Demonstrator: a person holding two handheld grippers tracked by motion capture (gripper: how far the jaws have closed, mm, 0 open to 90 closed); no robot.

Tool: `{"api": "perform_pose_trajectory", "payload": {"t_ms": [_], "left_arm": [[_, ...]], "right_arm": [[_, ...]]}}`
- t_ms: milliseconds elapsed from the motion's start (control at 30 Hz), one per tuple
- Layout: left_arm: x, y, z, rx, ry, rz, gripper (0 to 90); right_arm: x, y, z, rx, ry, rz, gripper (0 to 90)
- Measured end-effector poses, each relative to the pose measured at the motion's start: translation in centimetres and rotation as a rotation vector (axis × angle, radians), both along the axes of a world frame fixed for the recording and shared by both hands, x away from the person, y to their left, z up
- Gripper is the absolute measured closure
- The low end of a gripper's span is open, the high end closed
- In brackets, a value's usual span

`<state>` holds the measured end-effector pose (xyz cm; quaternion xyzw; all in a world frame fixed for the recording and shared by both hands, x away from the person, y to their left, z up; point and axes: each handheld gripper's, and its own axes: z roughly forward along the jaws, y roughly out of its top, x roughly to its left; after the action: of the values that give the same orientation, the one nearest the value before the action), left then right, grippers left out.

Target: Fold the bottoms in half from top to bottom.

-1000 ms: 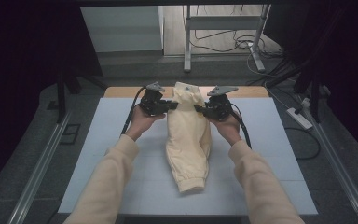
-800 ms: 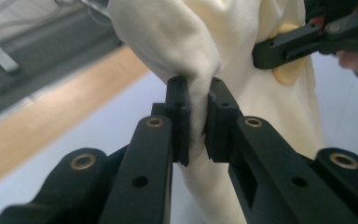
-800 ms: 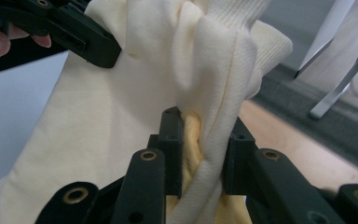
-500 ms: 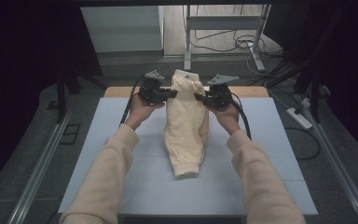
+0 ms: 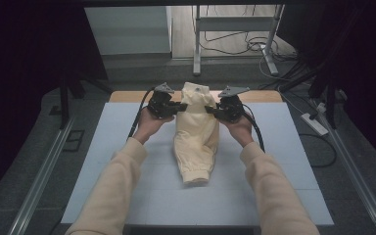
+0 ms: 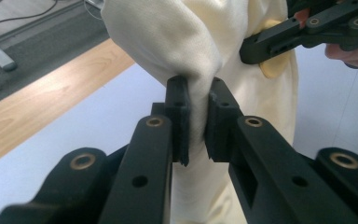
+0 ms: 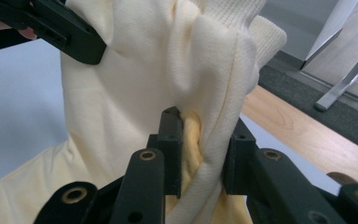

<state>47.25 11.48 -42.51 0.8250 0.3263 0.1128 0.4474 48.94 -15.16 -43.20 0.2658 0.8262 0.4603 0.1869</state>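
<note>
A cream-yellow garment (image 5: 196,132) with ribbed cuffs hangs between both grippers above the pale blue mat (image 5: 107,161); its lower end rests on the mat. My left gripper (image 5: 180,106) is shut on the cloth's left side; in the left gripper view a bunched fold of the garment (image 6: 186,51) is pinched in the left gripper (image 6: 197,119). My right gripper (image 5: 210,110) is shut on the right side. In the right gripper view a thick roll of the garment (image 7: 200,70) sits clamped in the right gripper (image 7: 200,149).
The mat covers a wooden table whose bare strip (image 5: 127,96) runs along the far edge. Beyond it are a metal stand (image 5: 196,44) and floor cables (image 5: 254,46). Metal rails (image 5: 39,176) flank the table. A power strip (image 5: 314,123) lies at right.
Both hands lifted the garment toward the far edge half a second ago, then came back a little toward me; its lower end has slid nearer along the mat.
</note>
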Motion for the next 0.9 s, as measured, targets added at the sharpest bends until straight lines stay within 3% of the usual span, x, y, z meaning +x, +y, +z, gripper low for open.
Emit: {"api": "perform_pose_trajectory", "payload": {"t_ms": [233, 900], "left_arm": [[-0.3, -0.3, -1.0, 0.004, 0.013, -0.007, 80.8], [-2.2, 0.3, -2.9, -0.012, 0.035, -0.032, 80.6]], "right_arm": [[0.0, -0.3, -1.3, -0.003, 0.019, 0.002, 72.3], [-1.8, -0.2, -2.6, -0.011, 0.032, 0.034, 72.1]]}}
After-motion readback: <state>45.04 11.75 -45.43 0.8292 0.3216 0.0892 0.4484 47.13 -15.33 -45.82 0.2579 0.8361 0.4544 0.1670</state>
